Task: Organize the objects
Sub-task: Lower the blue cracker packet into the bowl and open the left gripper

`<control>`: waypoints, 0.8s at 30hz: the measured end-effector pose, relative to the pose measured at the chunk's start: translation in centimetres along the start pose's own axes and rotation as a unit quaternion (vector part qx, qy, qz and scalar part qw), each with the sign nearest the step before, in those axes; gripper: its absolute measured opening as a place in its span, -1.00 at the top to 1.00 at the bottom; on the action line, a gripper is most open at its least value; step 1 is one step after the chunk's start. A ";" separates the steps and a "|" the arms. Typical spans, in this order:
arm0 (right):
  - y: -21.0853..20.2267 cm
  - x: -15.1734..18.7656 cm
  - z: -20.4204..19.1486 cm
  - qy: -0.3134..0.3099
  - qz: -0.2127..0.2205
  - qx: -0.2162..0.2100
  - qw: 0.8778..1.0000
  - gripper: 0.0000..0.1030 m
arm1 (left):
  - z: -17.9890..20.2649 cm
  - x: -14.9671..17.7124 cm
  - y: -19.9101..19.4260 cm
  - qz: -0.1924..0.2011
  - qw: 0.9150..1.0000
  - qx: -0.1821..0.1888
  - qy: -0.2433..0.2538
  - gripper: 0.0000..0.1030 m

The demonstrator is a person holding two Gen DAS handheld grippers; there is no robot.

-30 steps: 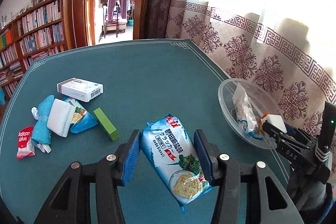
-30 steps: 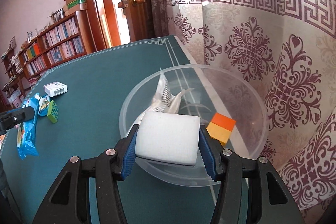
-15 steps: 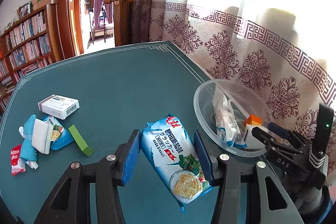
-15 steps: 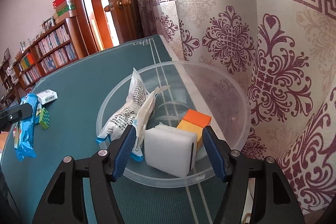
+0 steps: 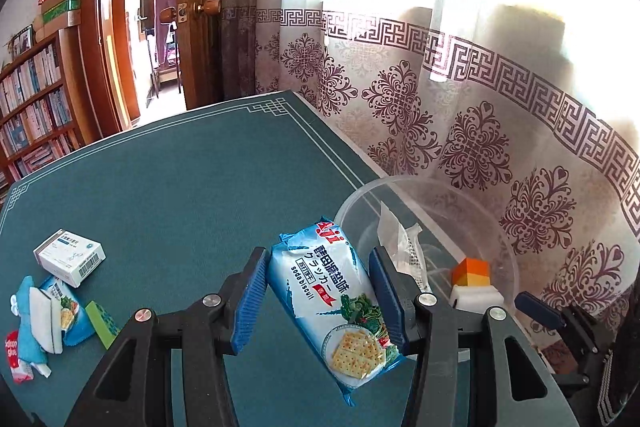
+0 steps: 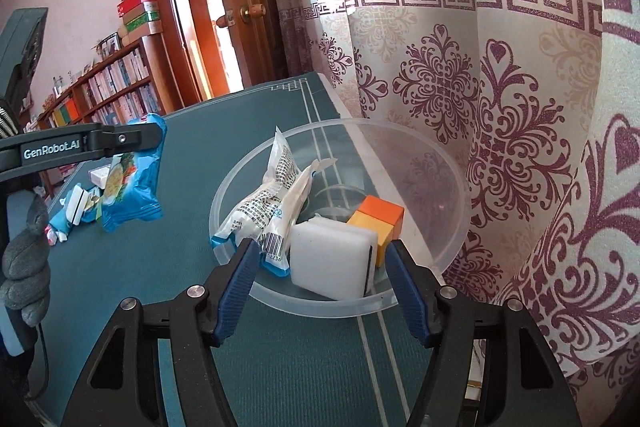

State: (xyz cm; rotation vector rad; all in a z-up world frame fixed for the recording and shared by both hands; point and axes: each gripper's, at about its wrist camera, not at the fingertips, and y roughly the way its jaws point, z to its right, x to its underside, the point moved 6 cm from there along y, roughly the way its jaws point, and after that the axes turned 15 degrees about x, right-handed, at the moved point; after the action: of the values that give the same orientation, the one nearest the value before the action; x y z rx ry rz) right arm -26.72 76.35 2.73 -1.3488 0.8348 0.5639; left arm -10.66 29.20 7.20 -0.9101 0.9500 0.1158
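Far left of the teal-covered worktop [image 5: 180,195]: loose cluster not yet sorted. White cardboard box with barcode [image 5: 69,256], white sponge pad [image 5: 44,319] on a light-blue cloth, small blue snack sachet, green rectangular block [image 5: 102,323], red-and-white glue sachet [image 5: 14,355].

Centre: left tongs [image 5: 316,297] clamped narrow on a blue-and-white soda-biscuit packet [image 5: 328,303]. Packet's long axis runs along the fingers, tilted, printed cracker end nearest the camera, top end pointing away.

Right: clear round plastic bowl [image 6: 420,299] near the curtain edge. Inside: crumpled white printed wrapper [image 6: 272,203], white foam block [image 6: 330,259], orange-and-yellow cube [image 6: 380,215]. Right tongs [image 6: 320,287] stand wide and empty, pads either side of the foam block but clear of it.

Key relation: bowl lies just right of and beyond the held packet, rim nearly touching the packet's top corner. Left hand is the loaded one; a short carry rightward should bring the packet over the rim, though the right tongs likely need to clear out first.
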 end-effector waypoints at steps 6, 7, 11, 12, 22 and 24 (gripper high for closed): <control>0.2 0.2 0.0 0.004 -0.005 -0.010 1.000 -0.30 | 1.0 -0.9 2.8 -0.013 1.000 -0.001 0.019 -0.05; 0.3 0.2 0.0 0.005 -0.006 -0.011 1.000 -0.30 | 1.2 -1.0 3.3 -0.015 1.000 0.000 0.024 -0.05; 0.3 0.2 -0.1 0.005 -0.007 -0.014 1.000 -0.30 | 2.0 -1.5 5.2 -0.021 0.999 0.011 0.037 -0.05; 0.3 0.2 -0.1 0.005 -0.006 -0.013 1.000 -0.30 | 2.1 -1.5 5.5 -0.022 0.999 0.019 0.037 -0.05; 0.4 0.4 -0.3 0.003 -0.006 -0.012 1.000 -0.30 | 1.1 -1.2 5.7 -0.011 0.999 0.036 0.013 -0.56; 0.4 0.4 -0.3 0.003 -0.005 -0.012 1.000 -0.30 | 0.7 -0.8 5.6 -0.013 0.999 0.033 0.007 -0.58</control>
State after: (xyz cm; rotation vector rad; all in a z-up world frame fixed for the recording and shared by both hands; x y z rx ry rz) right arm -26.83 76.05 2.23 -1.3758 0.8272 0.5634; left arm -13.27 33.47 4.52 -0.8635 0.9491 0.0565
